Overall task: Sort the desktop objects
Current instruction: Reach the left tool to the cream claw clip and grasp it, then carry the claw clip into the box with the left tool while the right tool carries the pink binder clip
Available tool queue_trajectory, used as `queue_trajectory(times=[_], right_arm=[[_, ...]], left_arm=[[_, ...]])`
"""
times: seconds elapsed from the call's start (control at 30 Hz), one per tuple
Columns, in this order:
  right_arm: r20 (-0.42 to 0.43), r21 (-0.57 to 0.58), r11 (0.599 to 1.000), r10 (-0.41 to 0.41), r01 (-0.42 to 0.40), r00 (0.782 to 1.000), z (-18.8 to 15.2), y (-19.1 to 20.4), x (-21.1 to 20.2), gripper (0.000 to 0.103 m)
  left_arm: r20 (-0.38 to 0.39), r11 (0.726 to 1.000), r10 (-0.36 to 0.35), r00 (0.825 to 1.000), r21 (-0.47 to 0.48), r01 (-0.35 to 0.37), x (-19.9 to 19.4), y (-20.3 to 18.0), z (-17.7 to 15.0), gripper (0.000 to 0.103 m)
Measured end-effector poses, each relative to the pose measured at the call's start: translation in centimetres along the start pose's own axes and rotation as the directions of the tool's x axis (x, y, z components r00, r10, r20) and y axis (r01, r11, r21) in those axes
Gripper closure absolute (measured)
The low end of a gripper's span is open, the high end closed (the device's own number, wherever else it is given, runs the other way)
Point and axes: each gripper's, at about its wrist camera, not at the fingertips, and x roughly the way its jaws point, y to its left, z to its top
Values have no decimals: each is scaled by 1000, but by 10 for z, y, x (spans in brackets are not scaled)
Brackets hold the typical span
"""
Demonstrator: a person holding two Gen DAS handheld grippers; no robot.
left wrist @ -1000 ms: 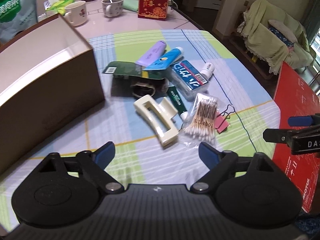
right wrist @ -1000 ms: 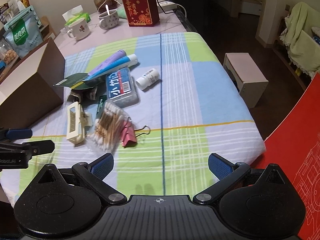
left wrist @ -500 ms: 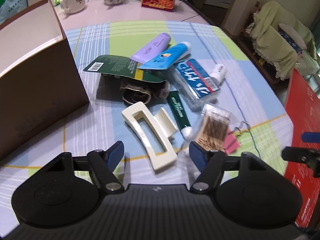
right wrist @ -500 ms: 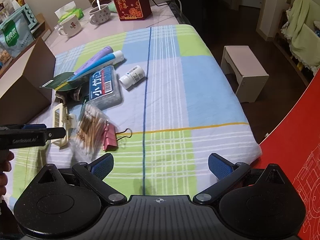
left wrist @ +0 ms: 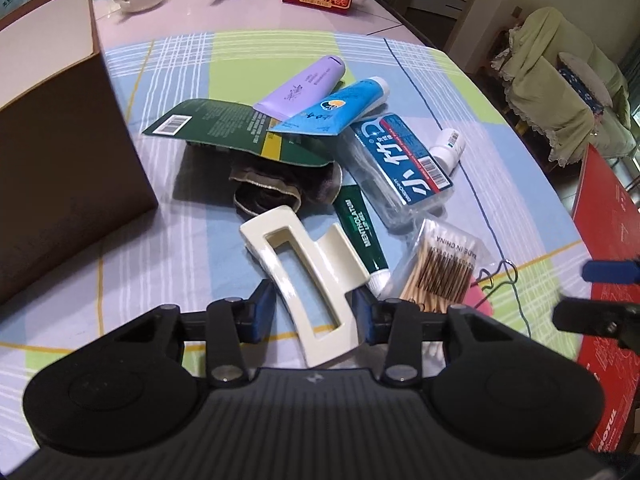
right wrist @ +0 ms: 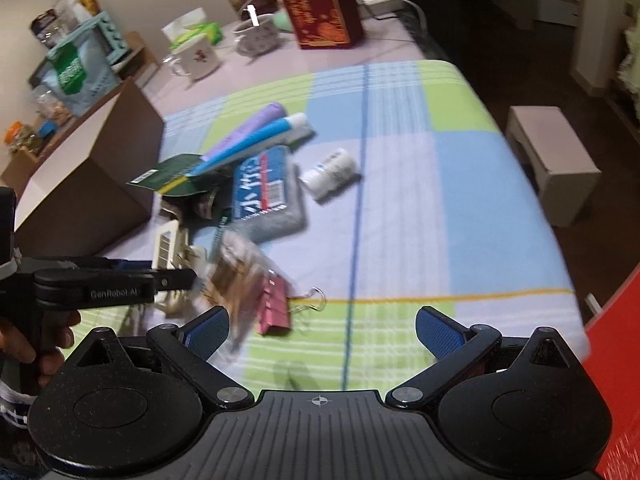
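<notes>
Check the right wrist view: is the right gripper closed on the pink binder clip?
No. The right gripper stands wide open with nothing between its fingers, and the pink binder clip lies on the cloth ahead of it.

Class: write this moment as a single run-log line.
left gripper: closing around cream hair claw | right gripper: open, empty | brown box: beside pile

On the table (left wrist: pixel 168 240), the hair claw (left wrist: pixel 308 276) lies right of the cardboard box (left wrist: pixel 60 140), left of the cotton swabs (left wrist: pixel 444 268).
</notes>
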Motion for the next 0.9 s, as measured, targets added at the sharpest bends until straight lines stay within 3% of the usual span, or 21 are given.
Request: queue_trajectory(times=[0.07,0.23,0.3,0.4,0.43,0.47,0.7,0.9], right_arm=[[-13,-18,999,36,-36,999,3,2,7,36],[-42,-18,996,85,-86,995,10,3,25,37],[-60,-27,994,109,-110,992,12,3,32,67],[-78,-5,991,135,-136,988,14,-1,38,72],[-80,-2,989,147,-148,986,15,-3,40,81],[-83,-2,986,165,-166,983,15,-4,40,100],[-94,-31,976,213,-217,972,20,-9,24,103],[-45,-24,965,259,-260,965,38,-17,-10,103]], left_arm=[[-1,1000,5,1000,0,-5,-3,1,-3,66],[-1,1000,12,1000,-22,-12,-14,6,-10,66],[3,999,18,1000,-34,-18,-19,7,-13,66],[9,998,27,1000,-51,-26,-24,8,-15,66],[11,998,30,999,-57,-30,-25,8,-16,66],[15,997,33,999,-64,-32,-27,8,-16,66],[41,994,42,998,-102,-38,-41,3,-18,66],[84,992,43,996,-119,-33,-67,-6,-19,66]])
